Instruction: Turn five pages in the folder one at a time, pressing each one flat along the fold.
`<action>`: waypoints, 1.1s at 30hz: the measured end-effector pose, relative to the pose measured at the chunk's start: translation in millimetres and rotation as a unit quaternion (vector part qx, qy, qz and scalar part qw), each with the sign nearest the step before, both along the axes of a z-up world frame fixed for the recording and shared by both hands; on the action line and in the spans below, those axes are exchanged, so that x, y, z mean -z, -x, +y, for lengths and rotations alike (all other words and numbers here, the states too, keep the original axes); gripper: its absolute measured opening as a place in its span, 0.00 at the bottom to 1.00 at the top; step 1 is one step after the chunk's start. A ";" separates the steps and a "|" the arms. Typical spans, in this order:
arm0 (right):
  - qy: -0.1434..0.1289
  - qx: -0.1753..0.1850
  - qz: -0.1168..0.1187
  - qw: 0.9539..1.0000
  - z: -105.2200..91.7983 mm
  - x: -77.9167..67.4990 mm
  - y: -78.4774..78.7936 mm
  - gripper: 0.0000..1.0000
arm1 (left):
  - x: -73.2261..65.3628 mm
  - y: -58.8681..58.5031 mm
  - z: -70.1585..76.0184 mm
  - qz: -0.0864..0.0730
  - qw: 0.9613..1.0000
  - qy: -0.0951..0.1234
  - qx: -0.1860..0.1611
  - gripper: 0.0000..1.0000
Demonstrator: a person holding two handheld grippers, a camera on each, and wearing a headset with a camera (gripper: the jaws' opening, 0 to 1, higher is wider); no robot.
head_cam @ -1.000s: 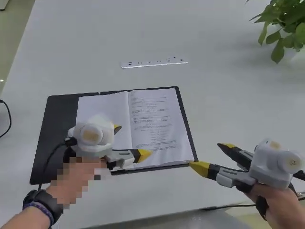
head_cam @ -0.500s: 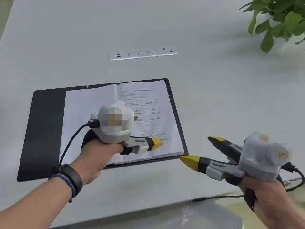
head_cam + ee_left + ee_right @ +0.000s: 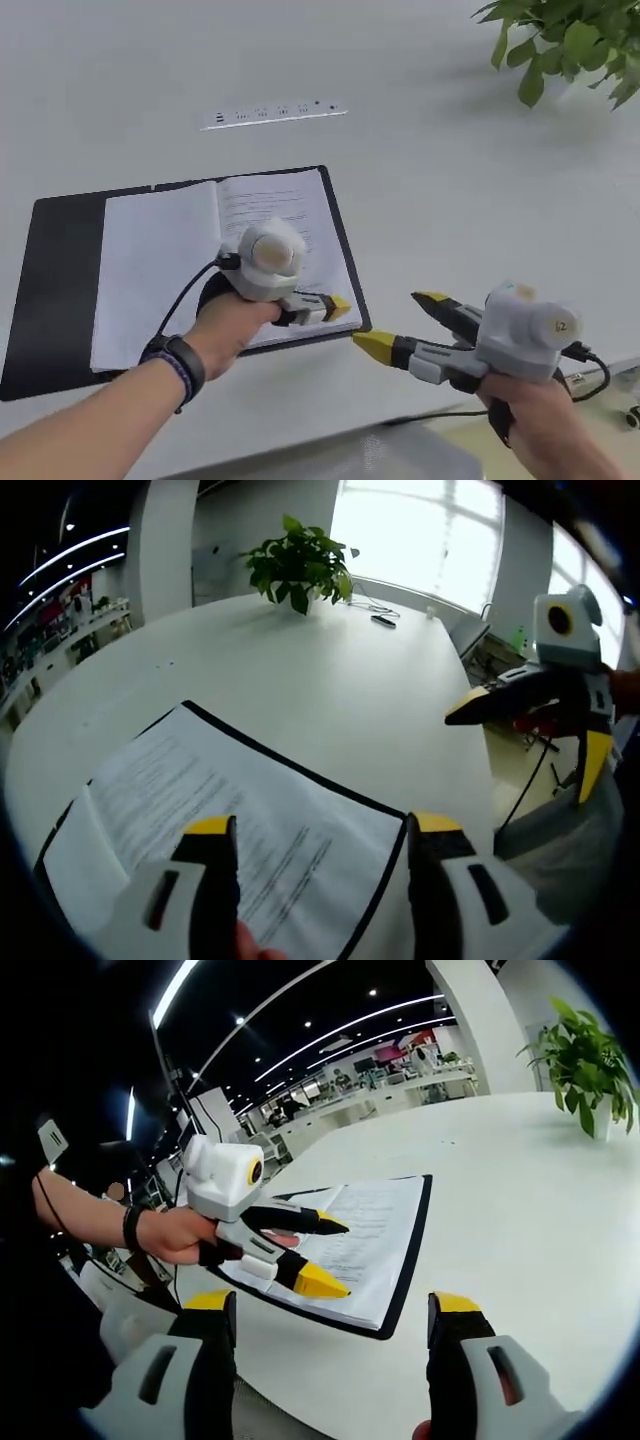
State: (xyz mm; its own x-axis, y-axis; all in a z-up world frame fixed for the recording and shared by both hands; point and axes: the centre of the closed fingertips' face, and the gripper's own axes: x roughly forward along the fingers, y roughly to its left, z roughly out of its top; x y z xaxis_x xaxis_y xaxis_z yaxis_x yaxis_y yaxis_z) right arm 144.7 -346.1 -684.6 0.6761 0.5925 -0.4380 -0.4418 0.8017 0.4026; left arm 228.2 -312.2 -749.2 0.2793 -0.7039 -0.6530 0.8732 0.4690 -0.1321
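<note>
Folder (image 3: 150, 270) is open flat on the table (image 3: 450, 200), near the front edge, under the left hand-held gripper (image 3: 335, 305).

- Left hand-held gripper: jaws spread, holding nothing. In the left gripper view (image 3: 322, 825) one jaw is over the printed page and the other is past the black edge, over bare table. It sits at the folder's near right corner. Can't tell if it touches the paper.
- Right hand-held gripper (image 3: 397, 320): jaws spread, holding nothing. It is off the folder, just beyond that same corner, tips pointing at the left one.
- Folder orientation: the long axis of the spread runs left-right in the head view. The fold runs away from the person, slightly skewed.
- Folder look: black cover, white sheets. The right page carries printed text and the left page looks blank. A wide strip of cover shows on the left and only a thin rim on the right. Pages lie flat.
- Further out: a power strip (image 3: 272, 113) is beyond the folder's far edge, well apart. A green plant (image 3: 570, 45) is at the far right corner.
</note>
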 end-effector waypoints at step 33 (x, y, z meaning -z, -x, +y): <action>-0.017 0.009 0.000 1.000 -6.3 4.7 -21.7 0.71 | 33.2 -2.9 5.2 -0.031 0.998 -0.046 0.003 0.56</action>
State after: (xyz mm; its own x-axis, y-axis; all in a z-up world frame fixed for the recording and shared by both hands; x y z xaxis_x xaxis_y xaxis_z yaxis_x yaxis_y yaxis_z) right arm 166.4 -352.4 -689.3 0.6872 0.5948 -0.4171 -0.4271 0.7953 0.4303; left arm 231.1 -307.0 -782.4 0.3182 -0.6429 -0.6967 0.8810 0.4720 -0.0332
